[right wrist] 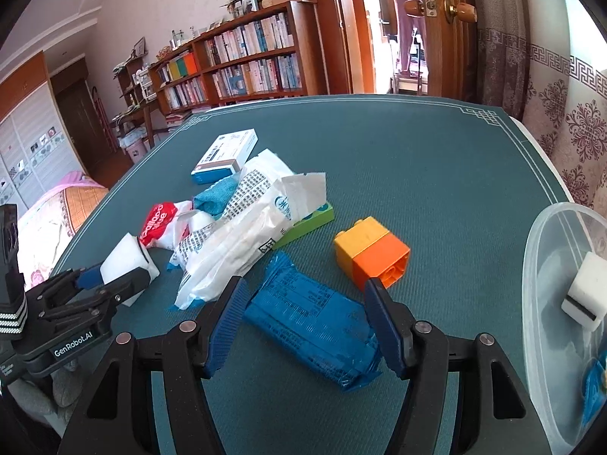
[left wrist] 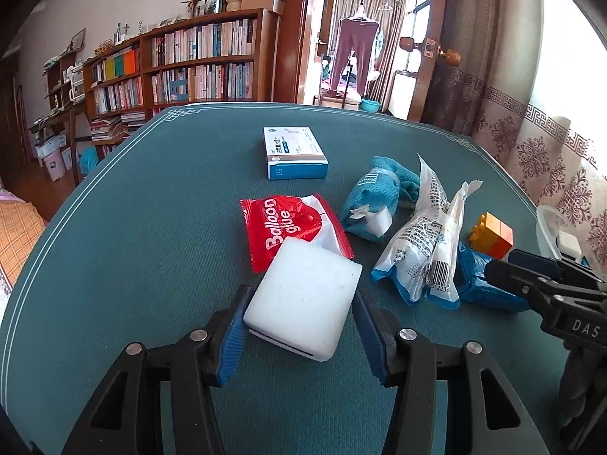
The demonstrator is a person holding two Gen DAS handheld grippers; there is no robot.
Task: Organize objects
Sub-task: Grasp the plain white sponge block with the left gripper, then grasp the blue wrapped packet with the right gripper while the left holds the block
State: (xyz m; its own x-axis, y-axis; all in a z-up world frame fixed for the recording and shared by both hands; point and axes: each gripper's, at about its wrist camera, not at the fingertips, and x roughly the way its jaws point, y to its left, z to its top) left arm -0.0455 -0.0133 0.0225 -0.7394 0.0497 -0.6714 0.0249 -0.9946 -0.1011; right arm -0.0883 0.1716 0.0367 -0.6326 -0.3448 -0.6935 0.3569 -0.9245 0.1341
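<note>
My left gripper [left wrist: 301, 297] stands around a white sponge block [left wrist: 303, 297]; its blue pads sit beside the block's sides with small gaps, so it looks open. The block overlaps a red Balloon glue packet [left wrist: 280, 227]. My right gripper [right wrist: 303, 303] is open, its jaws either side of a blue wrapped packet [right wrist: 311, 320] lying on the green table [right wrist: 436, 174]. A yellow and orange toy brick [right wrist: 371, 252] sits just beyond the right jaw. The left gripper also shows in the right wrist view [right wrist: 114, 276].
A clear plastic tub [right wrist: 538, 265] at the right holds a white sponge block [right wrist: 586, 290]. A white printed bag [right wrist: 246, 227], a teal cloth [left wrist: 371, 201], a green brick [right wrist: 311, 223] and a blue-white box [left wrist: 294, 151] lie mid-table.
</note>
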